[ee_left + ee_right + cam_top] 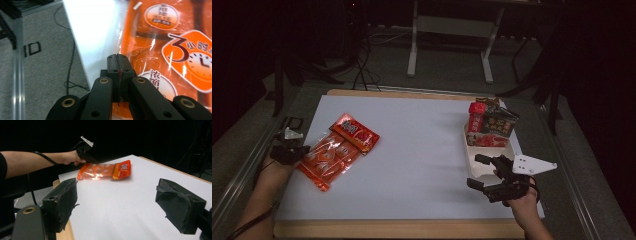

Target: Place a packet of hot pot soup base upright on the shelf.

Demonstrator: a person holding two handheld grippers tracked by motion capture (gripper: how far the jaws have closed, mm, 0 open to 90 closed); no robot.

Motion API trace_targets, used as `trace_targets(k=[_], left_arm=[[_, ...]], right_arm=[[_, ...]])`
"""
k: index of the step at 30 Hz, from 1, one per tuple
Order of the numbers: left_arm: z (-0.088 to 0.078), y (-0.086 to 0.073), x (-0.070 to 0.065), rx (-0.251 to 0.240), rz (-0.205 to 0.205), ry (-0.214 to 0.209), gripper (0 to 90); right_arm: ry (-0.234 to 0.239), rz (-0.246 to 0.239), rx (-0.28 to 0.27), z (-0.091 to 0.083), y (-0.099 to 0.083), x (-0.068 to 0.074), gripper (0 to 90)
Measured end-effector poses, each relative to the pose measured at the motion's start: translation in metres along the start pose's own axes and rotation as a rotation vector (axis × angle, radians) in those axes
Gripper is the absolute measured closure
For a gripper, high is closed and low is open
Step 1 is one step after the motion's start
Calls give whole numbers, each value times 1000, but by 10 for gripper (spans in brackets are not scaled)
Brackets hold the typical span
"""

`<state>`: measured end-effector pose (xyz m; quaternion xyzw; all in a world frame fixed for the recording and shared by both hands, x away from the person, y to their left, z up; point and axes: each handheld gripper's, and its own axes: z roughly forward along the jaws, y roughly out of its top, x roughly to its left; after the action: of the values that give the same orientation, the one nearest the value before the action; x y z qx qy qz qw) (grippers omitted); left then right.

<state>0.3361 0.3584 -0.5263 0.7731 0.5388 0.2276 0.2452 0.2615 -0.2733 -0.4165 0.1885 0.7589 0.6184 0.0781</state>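
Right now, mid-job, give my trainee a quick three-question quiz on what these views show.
1. True or false: the left gripper has its jaws shut at the edge of the orange packet.
2. Where do the packets already sorted stand? A) white tray B) floor C) table's left edge
3. How do the right gripper jaws stand, and is anything between them?

Key
1. True: the left gripper view shows its jaws closed together against the packet's clear edge.
2. A.
3. Wide apart, nothing between them; it sits by the tray.
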Motion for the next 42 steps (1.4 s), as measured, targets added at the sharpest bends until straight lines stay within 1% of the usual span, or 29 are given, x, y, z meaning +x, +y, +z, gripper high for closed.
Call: trace_targets(k=[1,2,5,7,9,12,15,17,19,21,22,24,25,26,27,28,29,31,32,34,35,36,37,39,41,42], left_arm=[[-1,-1,-3,-6,0,-9,900],[-1,-2,-6,-11,-2,-29,900],[-4,-3,-19,-19,23,-48,900],[-5,-3,-29,-18,48,-60,900],[-7,-3,-39,-18,58,-88,900],[-8,-1,-54,-12,76,-110,900],[-9,-1,-67,-14,79,-141,900],[-11,-1,-75,-13,84,-176,900],[-11,0,-82,-16,84,-199,900],[-12,0,-86,-17,89,-208,900],[-12,1,-87,-13,97,-204,900],[-12,4,-86,-19,80,-192,900],[-11,6,-86,-18,78,-170,900],[-10,8,-84,-21,69,-153,900],[-9,10,-82,-30,48,-148,900],[-7,12,-80,-36,33,-133,900],[-5,14,-78,-36,28,-115,900],[0,18,-73,-39,6,-103,900],[2,20,-72,-34,6,-89,900],[7,23,-70,-43,-8,-99,900],[7,23,-70,-43,-8,-99,900],[11,26,-70,-42,-13,-101,900],[13,27,-70,-41,-15,-110,900],[17,29,-71,-28,-9,-100,900],[18,31,-72,-32,-9,-101,900],[19,34,-73,-22,-8,-102,900]], right_arm=[[-1,-3,4,0,0,0,174],[-1,-6,3,0,0,1,174],[1,-7,1,-1,1,2,173],[4,-6,0,-1,1,2,174],[3,-8,1,-1,1,2,173],[7,-10,2,-1,1,3,174],[12,-9,0,-1,2,3,173],[14,-10,1,-1,2,3,174],[17,-9,0,-1,2,3,173],[18,-10,2,0,2,3,173],[18,-10,3,0,2,4,173],[16,-14,4,0,2,4,174],[16,-12,2,0,2,4,173],[17,-11,1,0,2,4,173],[15,-12,1,0,2,3,174],[16,-11,2,0,2,3,174],[18,-11,1,0,2,3,173],[16,-12,2,-1,2,3,173],[15,-13,4,-1,2,3,174],[17,-9,2,-1,2,3,174],[17,-9,2,-1,2,3,174],[17,-9,3,-1,2,3,173],[17,-9,3,-1,1,2,173],[18,-8,2,-1,1,2,174],[16,-8,4,-1,1,2,174],[17,-6,4,-1,1,2,174]])
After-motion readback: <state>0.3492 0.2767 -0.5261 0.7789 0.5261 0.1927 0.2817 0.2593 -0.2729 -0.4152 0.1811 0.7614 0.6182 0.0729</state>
